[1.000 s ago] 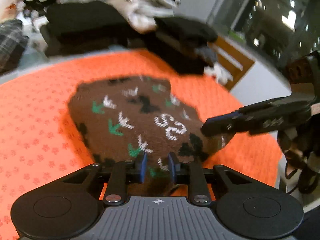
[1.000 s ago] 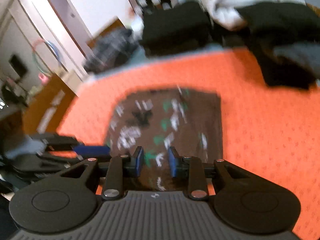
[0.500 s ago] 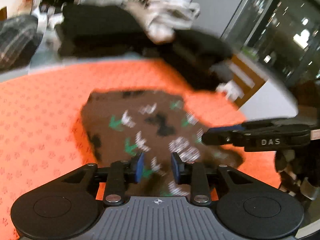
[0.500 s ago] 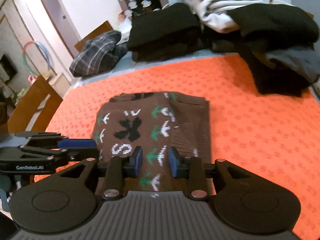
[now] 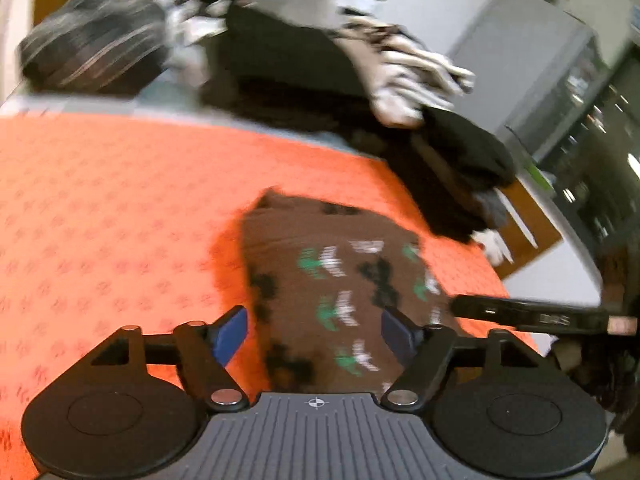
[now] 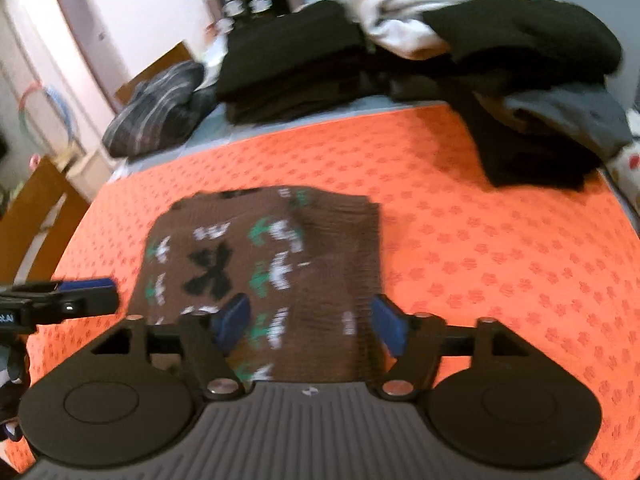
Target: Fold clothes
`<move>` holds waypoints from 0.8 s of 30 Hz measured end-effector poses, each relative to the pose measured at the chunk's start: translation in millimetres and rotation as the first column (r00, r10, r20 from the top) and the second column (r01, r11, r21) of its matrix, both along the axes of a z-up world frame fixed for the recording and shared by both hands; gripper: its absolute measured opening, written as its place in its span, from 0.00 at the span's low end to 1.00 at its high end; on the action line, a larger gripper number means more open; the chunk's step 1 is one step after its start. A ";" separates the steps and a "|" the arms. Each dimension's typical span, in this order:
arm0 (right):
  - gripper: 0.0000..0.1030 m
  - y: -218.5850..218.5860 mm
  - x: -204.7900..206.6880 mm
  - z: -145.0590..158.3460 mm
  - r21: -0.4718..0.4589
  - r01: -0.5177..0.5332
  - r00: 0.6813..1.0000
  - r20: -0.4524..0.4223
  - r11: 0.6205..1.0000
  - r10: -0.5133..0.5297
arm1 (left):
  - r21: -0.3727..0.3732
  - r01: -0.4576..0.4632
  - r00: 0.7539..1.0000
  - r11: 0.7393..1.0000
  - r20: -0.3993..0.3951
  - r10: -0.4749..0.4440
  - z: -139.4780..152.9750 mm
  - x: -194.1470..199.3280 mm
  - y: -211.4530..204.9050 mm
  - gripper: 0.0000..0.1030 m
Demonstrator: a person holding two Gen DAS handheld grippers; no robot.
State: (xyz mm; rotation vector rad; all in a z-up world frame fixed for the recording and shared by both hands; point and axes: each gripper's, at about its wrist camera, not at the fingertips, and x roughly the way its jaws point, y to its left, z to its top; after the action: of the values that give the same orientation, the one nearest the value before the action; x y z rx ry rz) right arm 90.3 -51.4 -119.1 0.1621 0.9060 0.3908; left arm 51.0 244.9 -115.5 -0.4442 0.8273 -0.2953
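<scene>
A brown knitted garment [image 5: 340, 280] with green, white and black motifs lies folded into a rough rectangle on the orange cloth [image 5: 120, 220]; it also shows in the right wrist view [image 6: 272, 256]. My left gripper [image 5: 314, 330] is open and empty, just above the garment's near edge. My right gripper [image 6: 308, 318] is open and empty over the garment's near edge. The right gripper's finger [image 5: 532, 314] shows at the right of the left wrist view. The left gripper's finger [image 6: 76, 296] shows at the left of the right wrist view.
Stacks of folded black clothes [image 6: 296, 64] and white clothes [image 6: 404, 4] line the far edge. A dark plaid bundle [image 6: 160, 108] lies far left. Black and grey garments [image 6: 552, 120] lie at the far right. A wooden chair [image 6: 28, 216] stands left of the table.
Both grippers have opened from nearly shut to wide open. The left wrist view has swung left, so the garment now sits right of centre. The garment lies flat, released.
</scene>
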 end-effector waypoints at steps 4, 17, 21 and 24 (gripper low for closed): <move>0.87 -18.8 13.5 -17.3 0.098 0.032 0.998 -0.065 0.995 -0.026 | -0.078 -0.010 0.998 0.997 -0.064 0.005 -12.9 9.2 7.5 0.75; 0.80 4.1 29.9 -44.4 0.119 -0.042 0.996 -0.075 0.992 0.052 | -0.121 0.040 0.994 0.992 -0.098 -0.053 -34.9 26.4 -10.9 0.73; 0.66 10.5 31.5 -42.6 0.117 -0.036 0.997 -0.068 0.992 0.044 | -0.137 0.016 0.993 0.990 -0.110 -0.032 -36.0 28.2 -8.1 0.54; 0.32 6.1 30.6 -34.9 0.163 -0.017 0.997 -0.066 0.987 0.028 | -0.158 0.001 0.995 0.987 -0.094 -0.017 -30.9 27.6 -4.0 0.33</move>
State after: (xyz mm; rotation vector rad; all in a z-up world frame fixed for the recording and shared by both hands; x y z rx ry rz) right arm 120.9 -45.3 -153.9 0.3166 0.9438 0.4825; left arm 78.7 240.9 -146.4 -0.6065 0.9027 -0.3516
